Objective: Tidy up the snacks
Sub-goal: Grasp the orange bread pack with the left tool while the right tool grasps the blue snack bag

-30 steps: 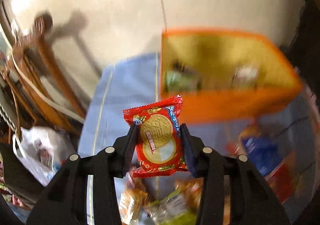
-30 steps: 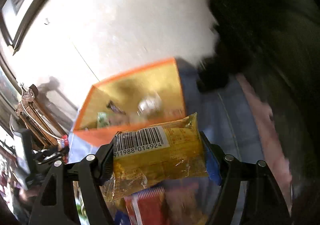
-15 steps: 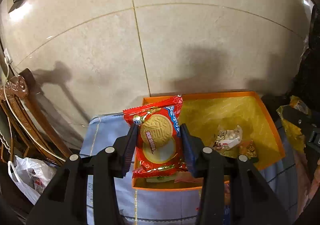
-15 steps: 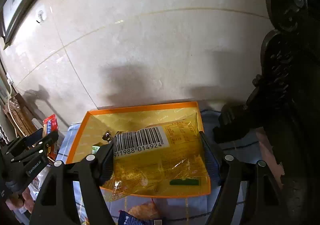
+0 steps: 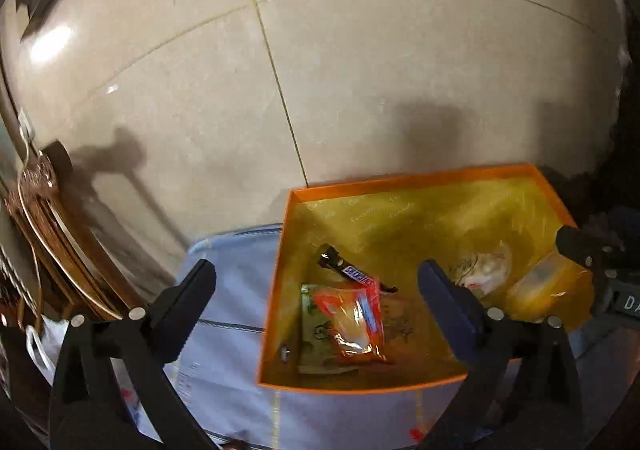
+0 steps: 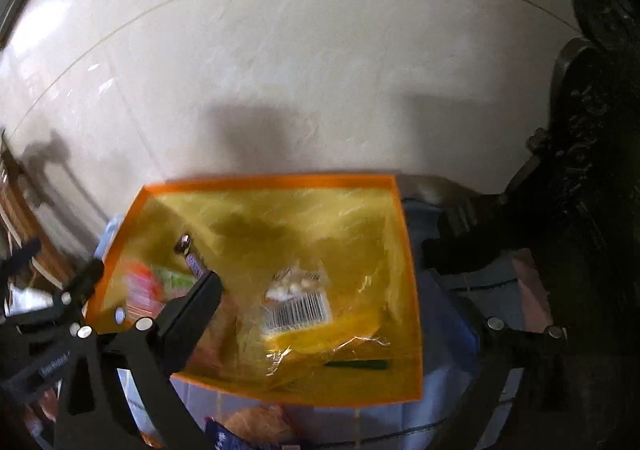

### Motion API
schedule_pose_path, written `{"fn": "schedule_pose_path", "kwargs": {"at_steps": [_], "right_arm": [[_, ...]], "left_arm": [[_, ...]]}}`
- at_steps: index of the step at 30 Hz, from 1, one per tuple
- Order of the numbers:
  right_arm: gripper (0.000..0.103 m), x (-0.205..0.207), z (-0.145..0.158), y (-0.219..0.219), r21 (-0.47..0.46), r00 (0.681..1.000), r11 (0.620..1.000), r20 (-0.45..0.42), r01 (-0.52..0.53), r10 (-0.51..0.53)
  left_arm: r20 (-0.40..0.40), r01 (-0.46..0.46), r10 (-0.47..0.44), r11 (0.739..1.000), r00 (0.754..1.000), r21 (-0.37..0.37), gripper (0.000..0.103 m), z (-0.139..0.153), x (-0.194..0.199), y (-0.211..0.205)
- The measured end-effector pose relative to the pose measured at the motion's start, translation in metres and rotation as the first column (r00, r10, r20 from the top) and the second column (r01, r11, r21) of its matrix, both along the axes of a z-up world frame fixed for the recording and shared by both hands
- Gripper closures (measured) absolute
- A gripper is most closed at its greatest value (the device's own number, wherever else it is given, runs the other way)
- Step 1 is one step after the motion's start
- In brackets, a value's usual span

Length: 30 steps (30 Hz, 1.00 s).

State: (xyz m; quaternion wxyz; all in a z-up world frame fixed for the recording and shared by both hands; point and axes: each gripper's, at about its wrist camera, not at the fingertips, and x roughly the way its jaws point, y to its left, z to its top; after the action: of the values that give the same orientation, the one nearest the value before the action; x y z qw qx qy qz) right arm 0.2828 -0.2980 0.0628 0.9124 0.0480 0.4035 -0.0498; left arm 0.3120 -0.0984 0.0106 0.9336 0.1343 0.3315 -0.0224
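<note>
An orange box (image 5: 412, 180) with a yellow inside stands on a blue cloth (image 5: 236, 270); it also shows in the right wrist view (image 6: 280, 182). My left gripper (image 5: 316, 286) is open and empty above its left half. Below it, in the box, lie the red biscuit packet (image 5: 352, 322), a dark Snickers bar (image 5: 354, 272) and a green packet (image 5: 312, 330). My right gripper (image 6: 344, 298) is open and empty above the right half. The yellow barcode packet (image 6: 316, 326) lies in the box beside a white candy bag (image 6: 294, 282).
A beige marble wall (image 5: 360, 69) rises right behind the box. Carved wooden furniture (image 5: 44, 217) and a white plastic bag (image 5: 38, 342) stand at the left. More snack packets (image 6: 256, 426) lie on the cloth in front of the box. A dark carved object (image 6: 592, 169) stands at the right.
Both grippers opened over the box. The red biscuit packet dropped from the left gripper and the yellow barcode packet from the right; both now lie in the box.
</note>
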Motion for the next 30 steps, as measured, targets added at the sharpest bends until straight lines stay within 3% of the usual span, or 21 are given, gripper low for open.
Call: {"fn": "schedule_pose_path", "kwargs": {"at_steps": [2, 5, 7, 9, 13, 15, 17, 18, 20, 22, 24, 25, 26, 28, 30], "right_arm": [[0.004, -0.010, -0.004, 0.004, -0.012, 0.997, 0.997, -0.020, -0.080, 0.079], [0.004, -0.037, -0.013, 0.017, -0.049, 0.950, 0.950, -0.060, -0.309, 0.306], [0.004, -0.059, -0.029, 0.035, -0.054, 0.861, 0.864, -0.135, -0.500, 0.490], [0.004, -0.074, -0.051, 0.054, -0.077, 0.771, 0.776, -0.210, -0.626, 0.601], [0.004, -0.075, -0.093, 0.078, -0.055, 0.653, 0.674, -0.321, -0.736, 0.686], [0.004, -0.071, -0.111, 0.085, -0.044, 0.614, 0.646, -0.366, -0.762, 0.699], [0.007, -0.064, -0.117, 0.084, 0.007, 0.621, 0.663, -0.341, -0.749, 0.706], [0.029, -0.061, -0.116, 0.080, 0.050, 0.646, 0.695, -0.325, -0.717, 0.691], [0.046, -0.063, -0.112, 0.074, 0.071, 0.684, 0.737, -0.321, -0.672, 0.655], [0.079, -0.072, -0.104, 0.071, 0.049, 0.696, 0.747, -0.327, -0.663, 0.639], [0.087, -0.080, -0.102, 0.073, -0.005, 0.717, 0.763, -0.346, -0.646, 0.605], [0.091, -0.084, -0.099, 0.071, -0.016, 0.731, 0.777, -0.349, -0.630, 0.586], [0.095, -0.084, -0.096, 0.068, -0.012, 0.741, 0.787, -0.345, -0.617, 0.576], [0.103, -0.089, -0.087, 0.059, 0.025, 0.759, 0.806, -0.319, -0.592, 0.568], [0.103, -0.095, -0.079, 0.053, 0.056, 0.770, 0.817, -0.301, -0.575, 0.563]], "left_arm": [[-0.035, 0.008, -0.007, 0.999, 0.999, 0.031, 0.004, -0.007, -0.008, 0.010], [-0.069, 0.029, -0.024, 0.997, 0.997, 0.072, 0.004, -0.021, -0.034, 0.039], [-0.100, 0.030, -0.021, 0.995, 0.995, 0.094, 0.004, -0.035, -0.058, 0.065], [-0.164, 0.027, -0.008, 0.993, 0.986, 0.115, 0.004, -0.055, -0.084, 0.096], [-0.287, 0.019, 0.043, 0.978, 0.957, 0.209, 0.004, -0.097, -0.121, 0.145], [-0.343, 0.024, 0.054, 0.975, 0.938, 0.220, 0.004, -0.115, -0.137, 0.162], [-0.381, 0.032, 0.030, 0.987, 0.924, 0.156, 0.004, -0.127, -0.149, 0.174], [-0.395, 0.037, 0.016, 0.991, 0.918, 0.125, 0.004, -0.131, -0.151, 0.177], [-0.427, 0.034, 0.012, 0.995, 0.904, 0.099, 0.004, -0.146, -0.150, 0.181], [-0.450, 0.036, 0.020, 0.993, 0.893, 0.114, 0.004, -0.161, -0.144, 0.180], [-0.472, 0.032, 0.017, 0.995, 0.882, 0.096, 0.004, -0.176, -0.138, 0.185], [-0.456, 0.022, 0.001, 0.999, 0.890, 0.046, 0.008, -0.174, -0.138, 0.190], [-0.477, 0.012, -0.013, 1.000, 0.879, -0.006, 0.015, -0.176, -0.138, 0.192], [-0.494, -0.032, -0.039, 0.991, 0.868, -0.133, 0.048, -0.170, -0.134, 0.204], [-0.484, -0.040, -0.022, 0.992, 0.875, -0.118, 0.061, -0.167, -0.135, 0.207]]}}
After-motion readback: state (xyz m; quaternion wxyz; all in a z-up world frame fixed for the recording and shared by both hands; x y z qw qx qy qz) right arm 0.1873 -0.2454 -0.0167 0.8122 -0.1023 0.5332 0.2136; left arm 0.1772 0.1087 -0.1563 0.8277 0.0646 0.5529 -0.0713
